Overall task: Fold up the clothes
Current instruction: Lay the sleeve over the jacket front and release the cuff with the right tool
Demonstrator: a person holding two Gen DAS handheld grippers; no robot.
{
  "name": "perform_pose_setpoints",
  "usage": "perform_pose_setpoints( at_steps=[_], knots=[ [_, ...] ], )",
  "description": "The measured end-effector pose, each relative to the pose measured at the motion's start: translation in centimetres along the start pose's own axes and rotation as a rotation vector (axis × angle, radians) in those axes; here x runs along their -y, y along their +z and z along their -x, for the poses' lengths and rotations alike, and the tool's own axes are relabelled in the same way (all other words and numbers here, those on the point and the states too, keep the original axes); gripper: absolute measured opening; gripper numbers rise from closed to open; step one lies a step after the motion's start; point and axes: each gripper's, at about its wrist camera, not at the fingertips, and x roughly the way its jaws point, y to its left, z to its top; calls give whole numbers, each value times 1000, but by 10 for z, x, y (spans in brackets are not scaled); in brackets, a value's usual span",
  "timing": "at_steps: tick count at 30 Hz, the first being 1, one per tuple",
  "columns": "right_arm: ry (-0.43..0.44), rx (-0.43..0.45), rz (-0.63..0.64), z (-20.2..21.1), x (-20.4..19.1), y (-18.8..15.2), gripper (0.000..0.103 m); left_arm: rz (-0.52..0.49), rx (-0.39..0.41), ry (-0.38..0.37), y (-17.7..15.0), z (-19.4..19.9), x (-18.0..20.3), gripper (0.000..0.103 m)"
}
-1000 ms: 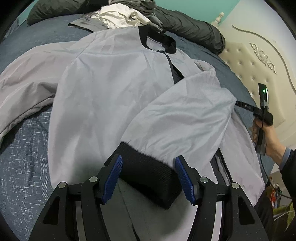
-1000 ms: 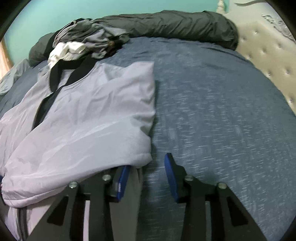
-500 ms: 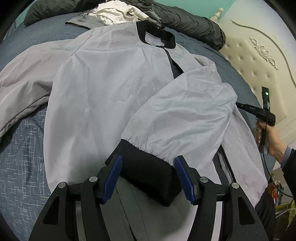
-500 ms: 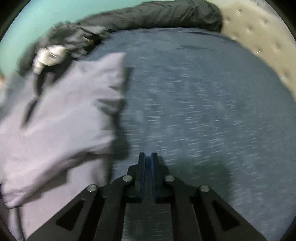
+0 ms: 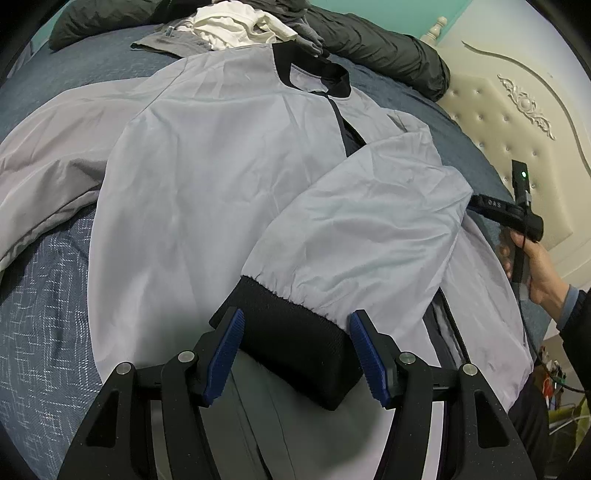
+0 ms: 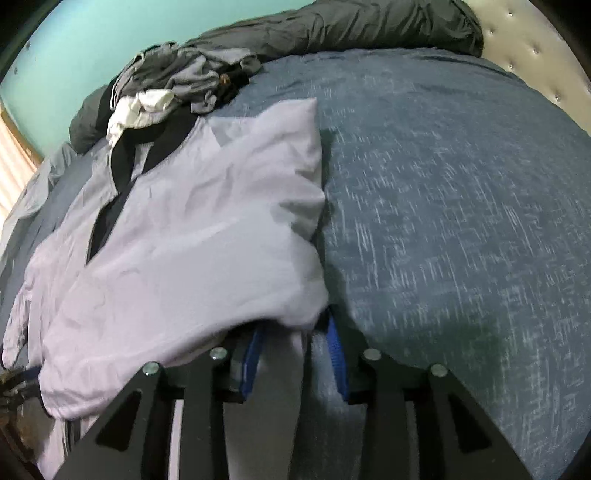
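1. Plainly, the pale grey jacket (image 5: pixel 207 192) lies spread front-up on the bed (image 6: pixel 461 221), one sleeve folded across its chest, black cuff (image 5: pixel 295 350) at 6 o'clock.
2. Left tongs (image 5: pixel 295 354) stand parted around that cuff, gripping nothing.
3. Right tongs (image 6: pixel 295 362) are also released, straddling the jacket's side edge at the fold.
4. Risk, as I judge it: slippery fabric could slide back open if either tongs drag away carelessly.
5. A clothes pile (image 5: pixel 240 26) crowds the collar at 12 o'clock.
6. Bare bed opens toward 3 o'clock in the right view; the other sleeve (image 5: pixel 48 162) sprawls toward 9 o'clock.
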Motion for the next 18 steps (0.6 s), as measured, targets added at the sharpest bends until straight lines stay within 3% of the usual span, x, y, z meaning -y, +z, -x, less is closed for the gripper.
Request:
perform_pose_setpoints(
  at_steps=[3, 10, 18],
  knots=[
    [-64, -3, 16, -9, -3, 5, 33, -3, -3, -2, -1, 0, 0, 64],
    [-156, 18, 116, -11, -5, -8, 18, -16, -14, 1, -2, -3, 0, 64],
    [-148, 11, 132, -3, -2, -18, 17, -1, -18, -13, -1, -3, -5, 64]
  ],
)
